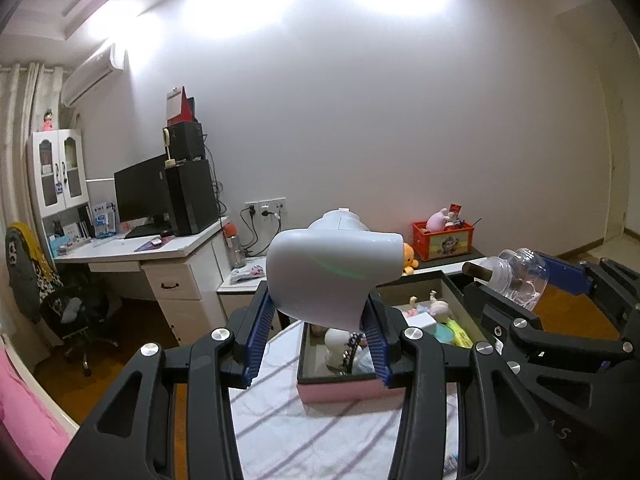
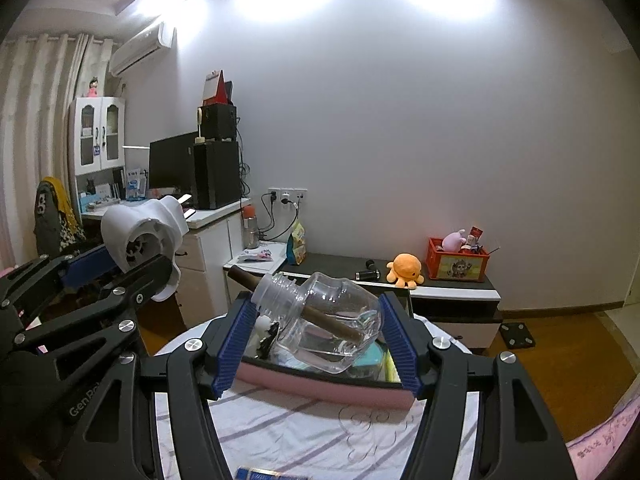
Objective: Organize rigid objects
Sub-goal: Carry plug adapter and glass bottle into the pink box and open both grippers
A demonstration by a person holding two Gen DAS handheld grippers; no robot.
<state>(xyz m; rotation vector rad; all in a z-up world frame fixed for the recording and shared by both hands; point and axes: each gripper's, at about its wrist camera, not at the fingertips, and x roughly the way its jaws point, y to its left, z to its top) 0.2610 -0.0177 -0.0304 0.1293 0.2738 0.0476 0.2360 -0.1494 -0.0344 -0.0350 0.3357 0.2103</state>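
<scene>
My left gripper (image 1: 320, 332) is shut on a white plastic plug-in device (image 1: 332, 268), held up above the bed; it also shows in the right wrist view (image 2: 140, 236), with its prongs pointing away. My right gripper (image 2: 316, 340) is shut on a clear plastic bottle (image 2: 332, 320) with a brown wick stick through its neck, tilted on its side; the bottle shows in the left wrist view (image 1: 520, 276) too. Both hover over a pink box with a dark rim (image 1: 340, 388) (image 2: 320, 384) that holds small toys.
The box sits on a striped white sheet (image 1: 304, 432). Behind stand a low dark-topped cabinet (image 2: 440, 288) with an orange plush octopus (image 2: 406, 270) and a red toy crate (image 2: 456, 260), a white desk (image 1: 168, 252) with monitor, and an office chair (image 1: 72, 312).
</scene>
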